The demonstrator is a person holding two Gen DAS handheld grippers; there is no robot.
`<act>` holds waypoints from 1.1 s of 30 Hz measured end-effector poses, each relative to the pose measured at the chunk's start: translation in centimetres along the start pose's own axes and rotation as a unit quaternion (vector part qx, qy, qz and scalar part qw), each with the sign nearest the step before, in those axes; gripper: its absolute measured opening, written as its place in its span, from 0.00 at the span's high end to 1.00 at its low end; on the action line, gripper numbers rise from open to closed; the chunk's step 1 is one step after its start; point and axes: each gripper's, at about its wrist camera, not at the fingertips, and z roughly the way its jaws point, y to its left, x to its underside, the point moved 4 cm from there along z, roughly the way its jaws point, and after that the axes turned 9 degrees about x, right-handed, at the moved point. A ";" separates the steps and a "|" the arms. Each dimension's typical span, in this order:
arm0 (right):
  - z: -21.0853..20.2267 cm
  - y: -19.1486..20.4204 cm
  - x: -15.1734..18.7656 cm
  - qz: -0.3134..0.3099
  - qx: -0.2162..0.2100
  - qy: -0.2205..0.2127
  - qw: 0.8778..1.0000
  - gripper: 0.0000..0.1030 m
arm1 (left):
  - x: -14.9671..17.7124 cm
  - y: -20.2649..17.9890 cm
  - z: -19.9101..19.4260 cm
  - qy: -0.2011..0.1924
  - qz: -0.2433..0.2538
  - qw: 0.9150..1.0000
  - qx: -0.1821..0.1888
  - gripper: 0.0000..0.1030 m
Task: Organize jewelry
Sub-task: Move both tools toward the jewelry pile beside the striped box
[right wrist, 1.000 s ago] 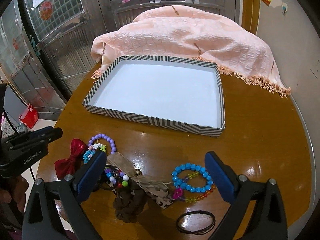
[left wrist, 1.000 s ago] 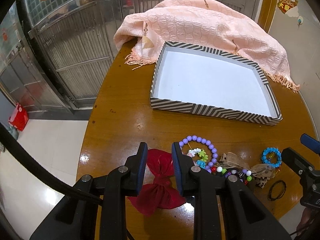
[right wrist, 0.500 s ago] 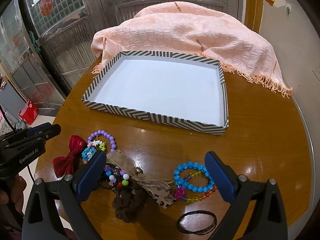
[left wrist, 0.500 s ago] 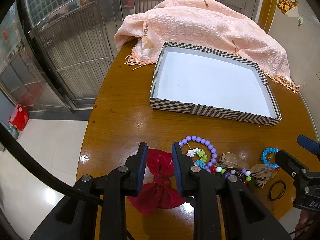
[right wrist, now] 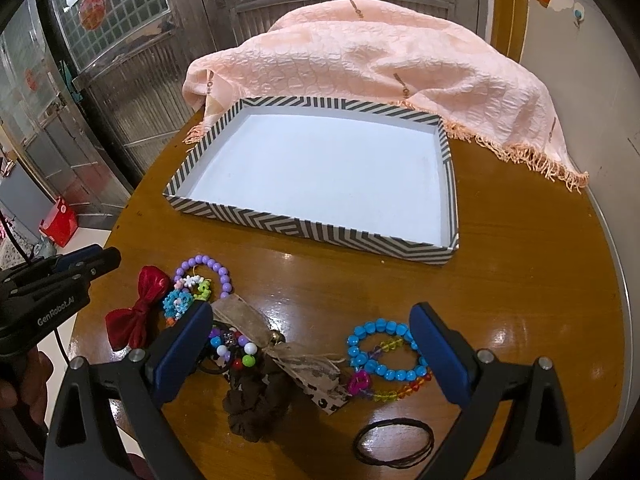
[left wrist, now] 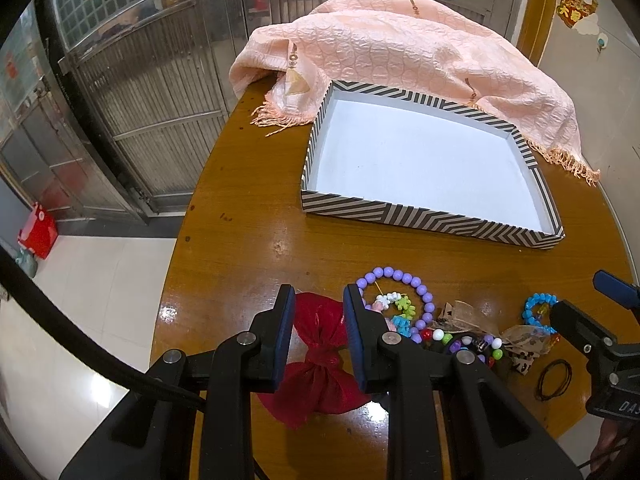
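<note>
Low over the table, left gripper point(left wrist: 319, 300) straddles red bow point(left wrist: 320, 364), half-open; right gripper point(right wrist: 310, 322) gapes wide.

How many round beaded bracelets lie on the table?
4, others may hide in the pile. Purple bracelet by the red bow; multicoloured one under the burlap ribbon; blue bracelet overlapping a clear rainbow one.

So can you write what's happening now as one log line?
left gripper: open over red bow | right gripper: open, empty | striped tray: empty
</note>
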 end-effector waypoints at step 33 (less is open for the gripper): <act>0.2 0.5 0.7 -0.002 -0.033 0.012 0.999 0.02 | 0.6 1.5 -0.4 0.004 -0.008 1.000 0.009 0.82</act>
